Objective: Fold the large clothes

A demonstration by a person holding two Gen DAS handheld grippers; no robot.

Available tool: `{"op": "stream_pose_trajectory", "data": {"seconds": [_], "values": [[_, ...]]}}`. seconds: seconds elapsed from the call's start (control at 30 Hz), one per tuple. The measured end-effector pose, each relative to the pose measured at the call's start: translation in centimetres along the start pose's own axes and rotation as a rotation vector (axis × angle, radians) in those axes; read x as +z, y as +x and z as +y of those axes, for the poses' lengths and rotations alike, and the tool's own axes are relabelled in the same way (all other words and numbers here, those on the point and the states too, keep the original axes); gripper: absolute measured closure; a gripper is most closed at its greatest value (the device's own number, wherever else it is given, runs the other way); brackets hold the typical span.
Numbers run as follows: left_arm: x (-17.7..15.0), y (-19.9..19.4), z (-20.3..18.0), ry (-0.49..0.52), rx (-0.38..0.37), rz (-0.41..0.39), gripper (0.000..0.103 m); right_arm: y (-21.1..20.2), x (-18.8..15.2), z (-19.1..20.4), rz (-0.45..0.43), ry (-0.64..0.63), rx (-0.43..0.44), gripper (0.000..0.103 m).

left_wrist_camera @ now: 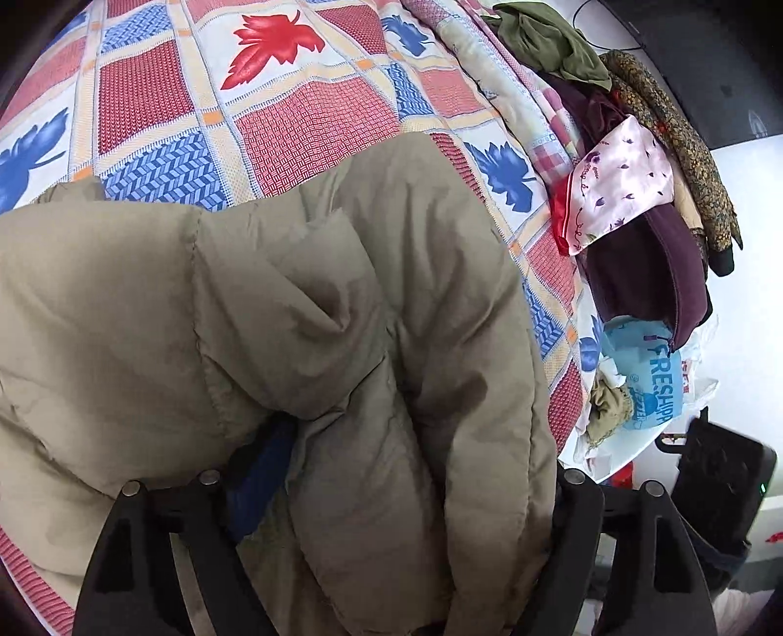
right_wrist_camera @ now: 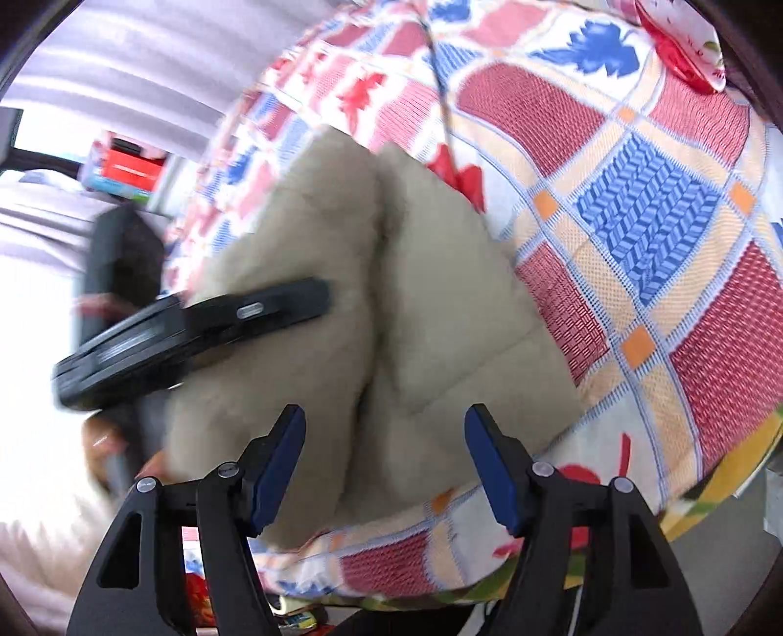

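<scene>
A beige padded jacket (left_wrist_camera: pixel 274 313) lies bunched on a patterned red, blue and white bedspread (left_wrist_camera: pixel 274 122). My left gripper (left_wrist_camera: pixel 391 469) has a thick fold of the jacket between its fingers; the jacket hides the fingertips, only a blue pad (left_wrist_camera: pixel 259 479) shows on the left side. In the right wrist view the jacket (right_wrist_camera: pixel 391 303) lies on the bedspread (right_wrist_camera: pixel 636 220). My right gripper (right_wrist_camera: pixel 386 440) is open and empty, its blue pads (right_wrist_camera: pixel 279 465) just in front of the jacket's near edge. The other hand-held gripper (right_wrist_camera: pixel 195 332) shows at the left, blurred.
A pile of clothes (left_wrist_camera: pixel 646 205) lies along the bed's right edge, with an olive garment (left_wrist_camera: pixel 553 44), a pink floral cloth (left_wrist_camera: pixel 621 181) and a dark purple garment (left_wrist_camera: pixel 656 274). A blue plastic bag (left_wrist_camera: pixel 646 376) sits below them. The bed's near edge (right_wrist_camera: pixel 440 582) shows below the jacket.
</scene>
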State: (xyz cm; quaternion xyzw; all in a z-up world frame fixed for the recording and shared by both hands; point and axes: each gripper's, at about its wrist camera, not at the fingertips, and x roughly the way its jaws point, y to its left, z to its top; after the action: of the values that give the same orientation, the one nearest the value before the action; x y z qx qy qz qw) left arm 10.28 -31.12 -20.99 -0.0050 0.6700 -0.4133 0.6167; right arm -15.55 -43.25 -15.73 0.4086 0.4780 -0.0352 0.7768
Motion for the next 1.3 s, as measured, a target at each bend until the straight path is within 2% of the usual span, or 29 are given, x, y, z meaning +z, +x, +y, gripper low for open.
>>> {"op": "stream_pose_trajectory", "data": {"seconds": [0.1, 0.17, 0.27, 0.33, 0.43, 0.5, 0.6, 0.7, 0.77, 0.8, 0.87, 0.9, 0.93, 1.03, 1.13, 1.23, 1.3], "values": [[-0.1, 0.0, 0.5, 0.001, -0.002, 0.012, 0.022, -1.7, -1.6, 1.7, 0.004, -0.073, 0.067, 0.032], [-0.2, -0.2, 0.6, 0.007, 0.005, 0.017, 0.022, -1.6, -1.8, 3.3, 0.038, -0.146, 0.074, 0.032], [-0.4, -1.3, 0.6, 0.011, 0.02, 0.002, 0.022, -0.5, -2.3, 5.6, 0.08, -0.26, 0.014, 0.032], [-0.3, -2.7, 0.0, 0.028, 0.029, -0.047, 0.022, 1.7, -2.4, 6.5, 0.072, -0.288, -0.08, 0.032], [-0.8, -6.5, -0.9, 0.08, 0.079, -0.176, 0.022, 3.2, -1.0, 6.3, 0.021, -0.225, -0.168, 0.032], [-1.5, -9.4, -0.3, 0.096, 0.151, -0.281, 0.022, 2.9, -0.1, 4.9, -0.004, -0.147, -0.188, 0.032], [-2.4, -12.3, 2.7, 0.045, 0.281, -0.383, 0.021, 2.5, 0.4, 3.2, -0.004, -0.074, -0.196, 0.032], [-3.0, -13.2, 7.5, -0.059, 0.372, -0.428, 0.022, 2.1, 0.3, 2.0, 0.0, -0.03, -0.197, 0.032], [-2.9, -12.3, 10.1, -0.101, 0.423, -0.412, 0.022, 1.5, 0.5, 1.9, -0.016, -0.013, -0.189, 0.032], [-2.8, -11.6, 11.2, -0.121, 0.425, -0.394, 0.022, 1.2, 0.6, 2.1, -0.034, -0.018, -0.187, 0.032], [-2.6, -10.3, 11.9, -0.129, 0.42, -0.386, 0.021, 1.0, 0.9, 2.5, -0.063, -0.043, -0.188, 0.04], [-2.4, -9.6, 11.5, -0.11, 0.428, -0.387, 0.021, 1.0, 0.7, 2.6, -0.065, -0.056, -0.179, 0.067], [-2.0, -8.9, 10.7, -0.087, 0.453, -0.387, 0.021, 1.2, 0.8, 2.9, -0.058, -0.069, -0.18, 0.084], [-1.3, -7.0, 8.5, -0.044, 0.481, -0.391, 0.021, 1.5, 1.0, 3.3, -0.082, -0.094, -0.266, 0.087], [0.0, -5.0, 6.2, -0.011, 0.474, -0.384, 0.021, 1.0, 0.7, 1.0, -0.091, -0.032, -0.31, 0.087], [0.7, -2.6, 3.9, 0.08, 0.533, -0.365, 0.016, 1.6, 0.5, -2.8, -0.065, 0.058, -0.307, 0.086], [0.9, -1.8, 3.2, 0.098, 0.575, -0.356, 0.016, 2.2, 0.5, -4.7, -0.051, 0.098, -0.275, 0.085]]}}
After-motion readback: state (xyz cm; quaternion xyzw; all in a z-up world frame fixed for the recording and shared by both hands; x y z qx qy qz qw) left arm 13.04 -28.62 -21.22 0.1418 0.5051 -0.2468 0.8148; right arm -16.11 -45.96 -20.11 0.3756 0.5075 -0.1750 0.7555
